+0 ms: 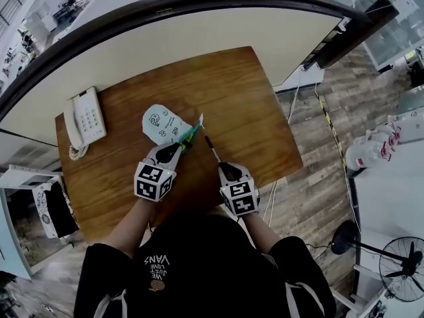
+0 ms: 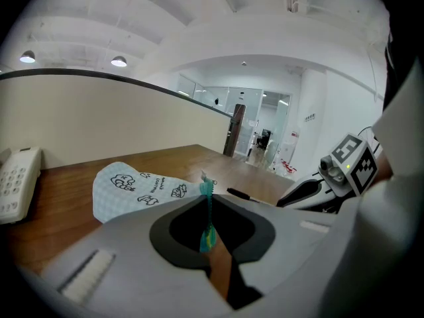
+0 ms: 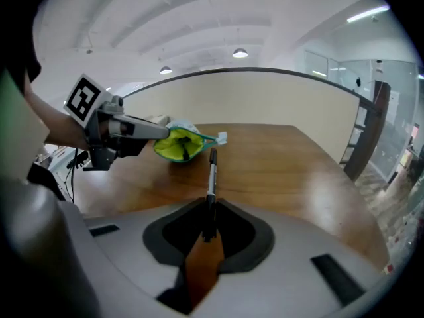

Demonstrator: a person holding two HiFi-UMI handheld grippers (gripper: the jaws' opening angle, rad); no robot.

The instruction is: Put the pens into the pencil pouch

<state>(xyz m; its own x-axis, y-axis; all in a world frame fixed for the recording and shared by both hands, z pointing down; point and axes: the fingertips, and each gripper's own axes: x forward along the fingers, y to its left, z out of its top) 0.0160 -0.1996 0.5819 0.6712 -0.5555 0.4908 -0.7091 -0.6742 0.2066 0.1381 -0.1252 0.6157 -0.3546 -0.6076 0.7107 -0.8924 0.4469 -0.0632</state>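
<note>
**Pouch mouth pinched open, pen lined up at it**

Your left tool is closed right down on the teal zip edge of the pencil pouch, which sits about mid-tabletop. Its closed end points at the far-left corner, where the phone is. The yellow-green lining only shows from the right gripper view. Your right tool is clamped on the back end of a black pen, and that end is buried between the jaws. The pen's long axis runs straight out from the tool toward the far edge, with its tip just beside the pouch mouth. Can't tell whether the tip touches the wood. Your own shoulders hide the near edge from the head view.
</note>
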